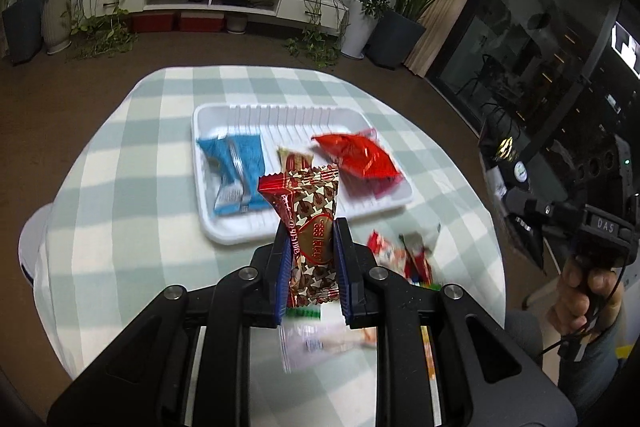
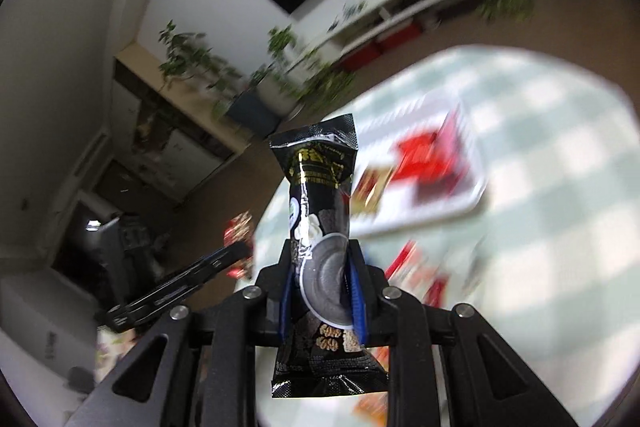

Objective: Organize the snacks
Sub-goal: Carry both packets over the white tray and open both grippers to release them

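Your left gripper [image 1: 312,251] is clamped on a red-brown patterned snack bar [image 1: 310,223], held above the near rim of the white tray [image 1: 224,227]; bare checked tablecloth [image 1: 120,155] left of it. Tray holds three packets: one blue [image 1: 236,171], one red [image 1: 358,157], one brown-red. Only the right view shows your right gripper [image 2: 322,279] pinching a black snack packet [image 2: 320,195]; that frame is blurred.

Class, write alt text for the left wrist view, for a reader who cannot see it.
The left gripper grips a red and brown patterned snack bar upright above a checked tablecloth. Beyond it, a white tray holds a blue packet, a red packet and another patterned bar.
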Motion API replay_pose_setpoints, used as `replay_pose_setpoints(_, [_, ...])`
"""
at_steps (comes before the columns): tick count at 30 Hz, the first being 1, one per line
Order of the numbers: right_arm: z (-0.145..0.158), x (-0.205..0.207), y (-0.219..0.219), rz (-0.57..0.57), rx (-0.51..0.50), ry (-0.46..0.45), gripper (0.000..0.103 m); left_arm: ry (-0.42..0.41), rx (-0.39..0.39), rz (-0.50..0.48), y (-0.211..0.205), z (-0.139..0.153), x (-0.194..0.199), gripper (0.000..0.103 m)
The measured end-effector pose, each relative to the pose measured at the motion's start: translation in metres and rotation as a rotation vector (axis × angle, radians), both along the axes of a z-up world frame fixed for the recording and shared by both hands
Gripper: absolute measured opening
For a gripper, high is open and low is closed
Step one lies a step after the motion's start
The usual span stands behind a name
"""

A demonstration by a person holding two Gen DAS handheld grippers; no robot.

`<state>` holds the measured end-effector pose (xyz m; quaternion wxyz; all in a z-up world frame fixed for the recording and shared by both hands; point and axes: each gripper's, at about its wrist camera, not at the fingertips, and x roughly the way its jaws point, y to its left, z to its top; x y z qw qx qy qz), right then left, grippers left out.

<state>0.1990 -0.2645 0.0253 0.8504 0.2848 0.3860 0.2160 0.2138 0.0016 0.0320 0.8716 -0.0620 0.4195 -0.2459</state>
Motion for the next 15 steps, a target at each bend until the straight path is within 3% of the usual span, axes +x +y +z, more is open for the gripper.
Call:
replay_pose_setpoints(7, [0.019, 0.074, 0.011, -0.016, -0.135, -0.06, 0.025, 0.012, 0.025, 0.002, -0.036, -0.004, 0.077, 0.018])
replay_pose_setpoints(15, [-0.02, 0.14, 0.046, 0.023, -0.246, 0.029, 0.025, 0.064, 0.075, 0.017, -0.057, -0.046, 0.136, 0.018])
